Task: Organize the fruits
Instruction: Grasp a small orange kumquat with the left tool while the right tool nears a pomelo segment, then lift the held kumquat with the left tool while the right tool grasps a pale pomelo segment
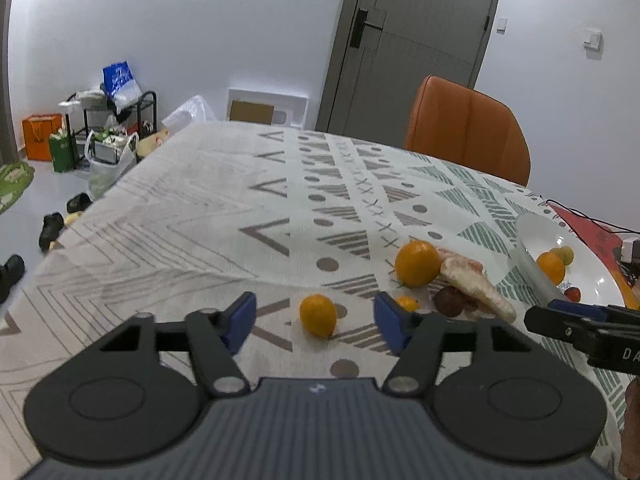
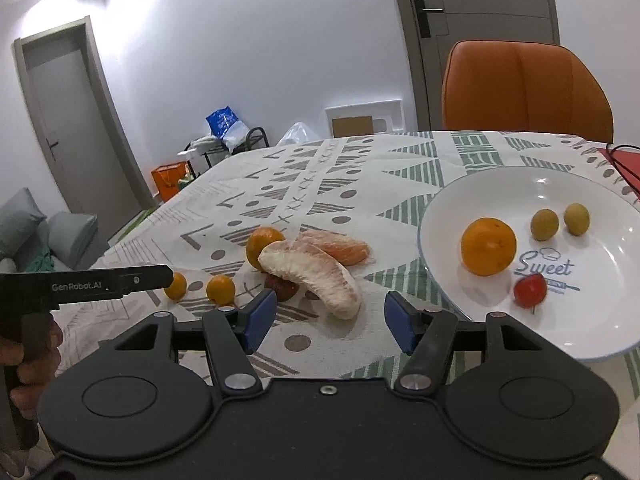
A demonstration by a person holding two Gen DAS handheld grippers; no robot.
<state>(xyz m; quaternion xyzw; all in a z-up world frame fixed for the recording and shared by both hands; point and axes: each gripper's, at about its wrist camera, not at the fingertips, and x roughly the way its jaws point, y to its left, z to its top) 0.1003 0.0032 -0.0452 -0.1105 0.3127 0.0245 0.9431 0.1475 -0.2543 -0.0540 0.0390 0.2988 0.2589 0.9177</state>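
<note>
My left gripper is open and low over the patterned tablecloth. A small orange sits on the cloth between its blue pads, untouched. Beyond it lie a bigger orange, a peeled pomelo segment, a dark red fruit and another small orange. My right gripper is open and empty, just short of the pomelo segment. A second segment lies behind it. The white plate on the right holds an orange, two greenish fruits and a red fruit.
An orange chair stands at the table's far side. A black cable and red mat lie past the plate. Bags, a rack and shoes are on the floor off the table's left edge. A hand holds the left gripper.
</note>
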